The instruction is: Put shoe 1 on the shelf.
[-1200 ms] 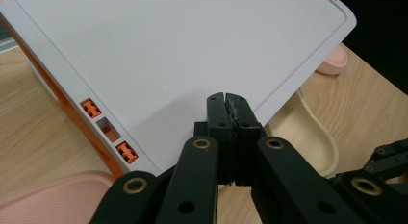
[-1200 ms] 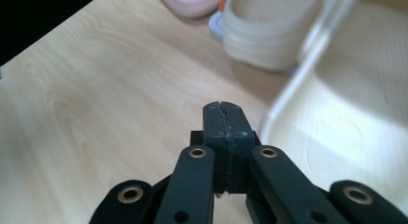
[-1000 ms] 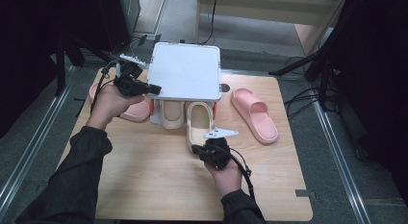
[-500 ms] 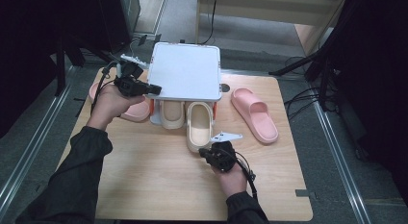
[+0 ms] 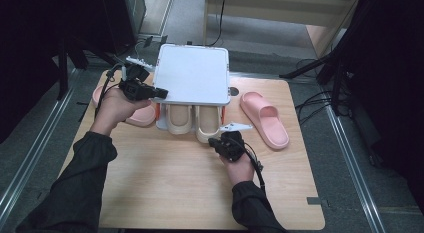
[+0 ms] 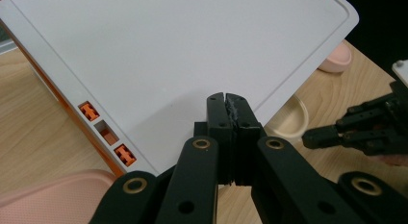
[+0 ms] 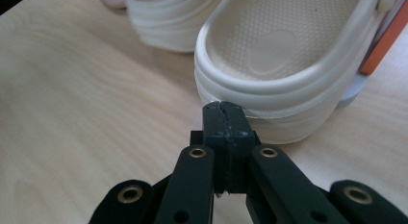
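A white shoe rack (image 5: 192, 73) with orange posts stands at the back of the wooden table. Two cream slippers sit under its top shelf, heels toward me. My left gripper (image 5: 162, 92) is shut and empty, its tips resting on the shelf's front left edge (image 6: 226, 101). My right gripper (image 5: 212, 141) is shut too, with nothing between the jaws. Its tips (image 7: 222, 111) sit against the low heel rim of the right cream slipper (image 7: 284, 51). The left cream slipper (image 5: 179, 120) lies just beside it.
One pink slipper (image 5: 265, 118) lies on the table right of the rack. Another pink slipper (image 5: 140, 114) lies at the rack's left, partly under my left hand. Bare wooden table (image 5: 165, 183) spreads in front. Cables and dark stands ring the table.
My right gripper has moved forward toward the rack, and the right cream slipper has slid a little further under the shelf. The left hand has stayed put.
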`<state>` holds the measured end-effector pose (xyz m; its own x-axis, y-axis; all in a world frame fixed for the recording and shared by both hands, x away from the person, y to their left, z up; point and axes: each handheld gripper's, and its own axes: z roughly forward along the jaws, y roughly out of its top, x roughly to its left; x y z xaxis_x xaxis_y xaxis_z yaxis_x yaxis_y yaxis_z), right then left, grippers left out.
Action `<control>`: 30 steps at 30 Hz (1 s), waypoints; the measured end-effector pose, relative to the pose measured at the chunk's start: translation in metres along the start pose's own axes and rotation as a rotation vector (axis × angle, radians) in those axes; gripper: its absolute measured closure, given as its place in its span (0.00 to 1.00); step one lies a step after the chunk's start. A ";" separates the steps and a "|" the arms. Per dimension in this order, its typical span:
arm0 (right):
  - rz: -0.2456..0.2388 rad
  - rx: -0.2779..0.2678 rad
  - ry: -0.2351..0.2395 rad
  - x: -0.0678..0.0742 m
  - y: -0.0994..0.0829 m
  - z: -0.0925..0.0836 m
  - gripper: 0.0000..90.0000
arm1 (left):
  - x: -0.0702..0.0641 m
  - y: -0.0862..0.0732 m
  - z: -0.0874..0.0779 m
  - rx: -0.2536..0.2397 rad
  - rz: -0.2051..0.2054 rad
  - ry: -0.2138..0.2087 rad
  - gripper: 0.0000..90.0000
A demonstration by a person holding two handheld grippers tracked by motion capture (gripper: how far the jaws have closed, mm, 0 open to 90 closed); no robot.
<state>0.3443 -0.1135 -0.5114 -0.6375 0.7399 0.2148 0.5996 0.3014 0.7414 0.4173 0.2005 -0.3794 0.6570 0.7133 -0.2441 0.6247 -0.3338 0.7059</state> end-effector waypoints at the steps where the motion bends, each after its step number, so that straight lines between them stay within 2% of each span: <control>1: 0.011 -0.003 -0.002 -0.003 0.003 0.002 1.00 | 0.000 0.000 0.000 0.000 0.000 0.000 0.99; 5: 0.043 -0.011 0.001 -0.011 0.011 0.010 1.00 | 0.000 0.000 0.000 0.001 -0.002 0.004 0.99; 10: 0.043 -0.011 -0.028 -0.017 0.019 0.017 1.00 | 0.002 0.000 -0.001 0.000 -0.002 0.003 0.99; 13: 0.034 0.000 -0.034 -0.017 0.019 0.016 1.00 | 0.002 0.000 -0.002 -0.001 -0.008 0.009 0.97; 18: 0.011 -0.005 -0.015 -0.013 0.012 0.006 0.96 | 0.001 0.001 -0.002 -0.006 -0.002 0.015 0.94; 21: -0.007 -0.010 0.016 -0.010 0.007 -0.006 0.89 | 0.000 0.001 -0.003 -0.006 -0.004 0.042 0.86; 24: -0.024 -0.020 0.041 -0.005 0.003 -0.022 0.82 | -0.001 0.002 -0.004 -0.004 -0.012 0.045 0.75; 26: -0.031 -0.015 0.068 -0.003 0.002 -0.032 0.77 | 0.000 0.003 -0.005 0.000 -0.040 0.042 0.66; 29: -0.081 -0.024 0.075 0.001 -0.003 -0.049 0.69 | 0.001 0.003 -0.008 0.005 -0.057 0.038 0.52; 30: -0.081 -0.024 0.075 0.001 -0.003 -0.049 0.69 | 0.001 0.003 -0.009 0.005 -0.069 0.032 0.52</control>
<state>0.3186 -0.1428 -0.4822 -0.7183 0.6664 0.1999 0.5333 0.3429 0.7733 0.4165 0.2057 -0.3713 0.5981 0.7543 -0.2707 0.6706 -0.2861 0.6844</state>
